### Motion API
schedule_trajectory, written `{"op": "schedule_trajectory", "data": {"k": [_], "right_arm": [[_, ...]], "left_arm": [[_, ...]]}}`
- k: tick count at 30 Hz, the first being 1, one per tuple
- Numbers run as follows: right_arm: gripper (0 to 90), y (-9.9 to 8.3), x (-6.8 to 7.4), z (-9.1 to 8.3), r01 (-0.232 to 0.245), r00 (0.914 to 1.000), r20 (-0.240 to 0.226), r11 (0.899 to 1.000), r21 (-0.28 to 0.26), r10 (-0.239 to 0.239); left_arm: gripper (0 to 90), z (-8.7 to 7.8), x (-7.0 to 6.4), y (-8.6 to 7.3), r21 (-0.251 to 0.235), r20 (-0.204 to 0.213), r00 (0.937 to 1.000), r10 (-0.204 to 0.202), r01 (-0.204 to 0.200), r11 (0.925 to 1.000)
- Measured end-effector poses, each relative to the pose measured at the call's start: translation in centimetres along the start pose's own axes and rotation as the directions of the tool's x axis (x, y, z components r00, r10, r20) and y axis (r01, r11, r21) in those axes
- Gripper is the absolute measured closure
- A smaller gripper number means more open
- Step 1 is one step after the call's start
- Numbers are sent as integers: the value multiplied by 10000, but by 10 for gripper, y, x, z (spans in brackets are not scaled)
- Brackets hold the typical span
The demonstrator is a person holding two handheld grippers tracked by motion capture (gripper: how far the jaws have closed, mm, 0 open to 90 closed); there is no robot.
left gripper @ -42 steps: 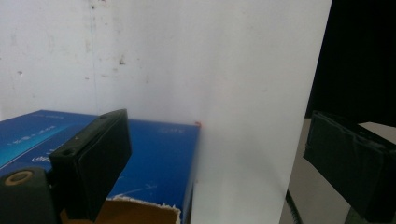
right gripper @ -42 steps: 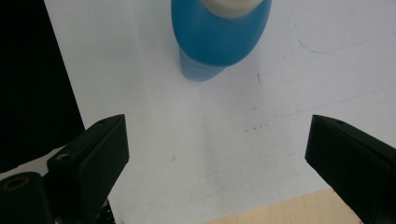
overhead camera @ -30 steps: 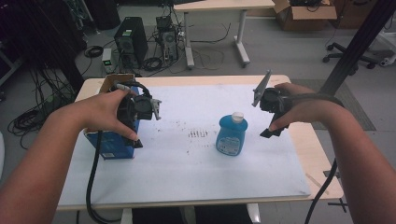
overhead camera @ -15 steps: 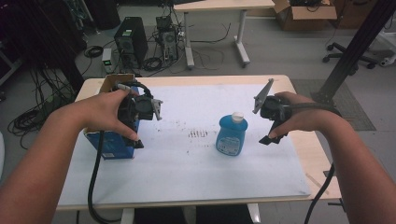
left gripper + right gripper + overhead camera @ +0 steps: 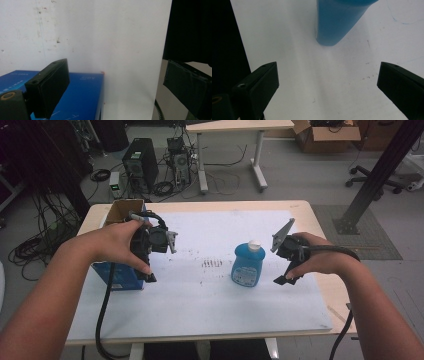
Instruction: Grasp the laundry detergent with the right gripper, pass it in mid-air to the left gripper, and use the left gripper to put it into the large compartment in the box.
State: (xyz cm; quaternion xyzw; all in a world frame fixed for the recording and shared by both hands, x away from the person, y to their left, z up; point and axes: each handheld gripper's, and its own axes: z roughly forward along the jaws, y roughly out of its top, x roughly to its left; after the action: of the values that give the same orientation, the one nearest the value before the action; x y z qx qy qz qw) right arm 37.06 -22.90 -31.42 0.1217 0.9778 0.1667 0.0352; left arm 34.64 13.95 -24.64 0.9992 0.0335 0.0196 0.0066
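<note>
My right gripper (image 5: 286,265) hovers just beside the blue bottle (image 5: 247,265), at its three o'clock in the high view, jaws spread wide and holding nothing. In the right gripper view the bottle's base (image 5: 337,22) sits at twelve o'clock, beyond the gap between my jaws. My left gripper (image 5: 150,255) hangs over the blue box (image 5: 117,277) (its cardboard top open) at the table's (image 5: 310,220) nine o'clock edge, jaws wide apart, empty.

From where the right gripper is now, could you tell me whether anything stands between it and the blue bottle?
Nothing visible does. The right gripper is open, and bare white table cover lies between its jaws and the blue bottle ahead.
</note>
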Motion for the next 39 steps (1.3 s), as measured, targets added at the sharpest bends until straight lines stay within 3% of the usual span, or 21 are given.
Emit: {"op": "schedule_trajectory", "data": {"k": [13, 21, 39], "right_arm": [[35, -12, 1, 33, -487, 9986, -225, 9954, -821, 470], [35, -14, 4, 48, -664, 9978, -182, 9864, -1505, 644], [28, -19, 5, 71, -1230, 9918, -39, 9479, -2937, 1274]], "left_arm": [[69, 8, 1, 0, -18, 150, 9999, 66, -66, 10000], [66, 10, 0, -1, -83, 169, 9998, 80, -79, 9999], [67, 9, -4, -2, -161, 53, 9999, 117, -116, 9998]]}}
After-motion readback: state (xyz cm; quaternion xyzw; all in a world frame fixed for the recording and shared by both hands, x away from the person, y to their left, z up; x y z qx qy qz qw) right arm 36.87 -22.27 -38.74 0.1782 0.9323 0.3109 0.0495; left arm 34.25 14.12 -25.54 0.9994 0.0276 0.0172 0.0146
